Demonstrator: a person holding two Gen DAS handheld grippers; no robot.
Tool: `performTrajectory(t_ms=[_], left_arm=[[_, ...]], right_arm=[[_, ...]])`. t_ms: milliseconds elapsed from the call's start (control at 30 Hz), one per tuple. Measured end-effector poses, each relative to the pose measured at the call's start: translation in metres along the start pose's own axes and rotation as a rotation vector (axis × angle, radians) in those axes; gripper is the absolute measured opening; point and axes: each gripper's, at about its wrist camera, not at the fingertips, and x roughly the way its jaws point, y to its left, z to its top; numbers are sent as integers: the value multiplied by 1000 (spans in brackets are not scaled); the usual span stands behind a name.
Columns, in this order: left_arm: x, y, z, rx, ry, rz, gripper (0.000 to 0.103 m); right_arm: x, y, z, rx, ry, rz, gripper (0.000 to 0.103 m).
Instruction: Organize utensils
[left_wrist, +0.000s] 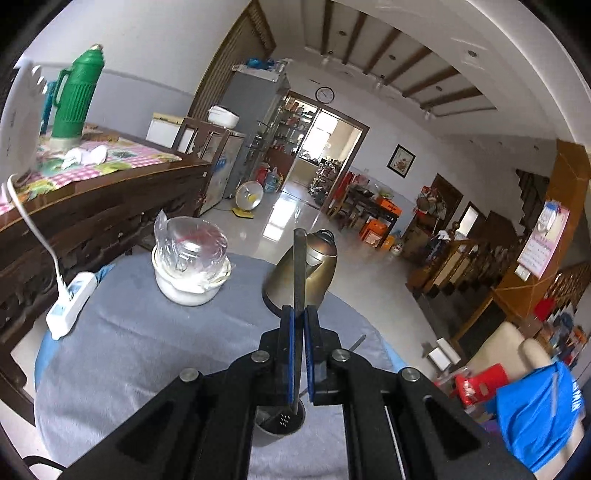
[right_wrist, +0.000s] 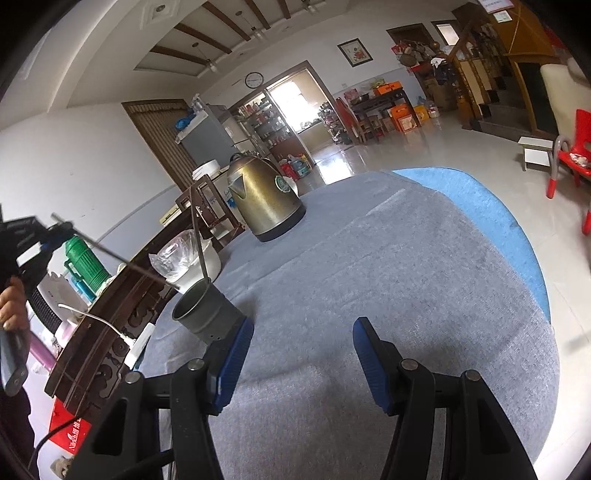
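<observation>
The right tool (right_wrist: 303, 354) hangs above the grey tabletop (right_wrist: 388, 280) with its blue pads (right_wrist: 236, 356) spread wide and nothing between them. Just beside the left pad stands a dark metal cup (right_wrist: 207, 314) with one chopstick (right_wrist: 197, 236) upright in it. At the far left, the left tool (right_wrist: 55, 236) grips another chopstick (right_wrist: 122, 260) slanting down toward the cup's rim. A brass-coloured kettle (right_wrist: 264, 199) stands farther back.
</observation>
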Motion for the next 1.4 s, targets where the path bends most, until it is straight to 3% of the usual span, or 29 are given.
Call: performTrajectory(t_ms=[167,367,467,567,633,700,867,1100,1167,1233,1333,1400], left_arm=[[31,-2,-17,21,54,27,5],[55,3,-44,95,171,88,5],[58,7,-49,114,226,75,5],[54,12,-54,135,256,72,13],[47,19,-58,133,259,75,30],[37,36,-62,114,262,83,36],[38,76,-83,60,363,110,36],[64,113,-141,30,596,104,36],[69,108,-158,68,630,101,37],[75,106,-172,108,648,115,46],[83,103,-186,146,668,150,49],[83,98,-190,186,640,166,53]], right_arm=[[-2,-1,0,2,-2,-6,62],[-2,-1,2,3,3,-15,62],[-1,2,0,-2,19,-5,62],[0,8,-2,-20,29,2,62],[3,14,-5,-36,39,6,62],[6,18,-7,-49,50,8,62],[19,32,-16,-63,98,28,62],[45,61,-34,-106,200,75,52],[51,63,-39,-96,223,75,52],[57,65,-43,-89,243,68,52],[62,68,-47,-100,259,55,52],[64,70,-49,-113,266,46,52]])
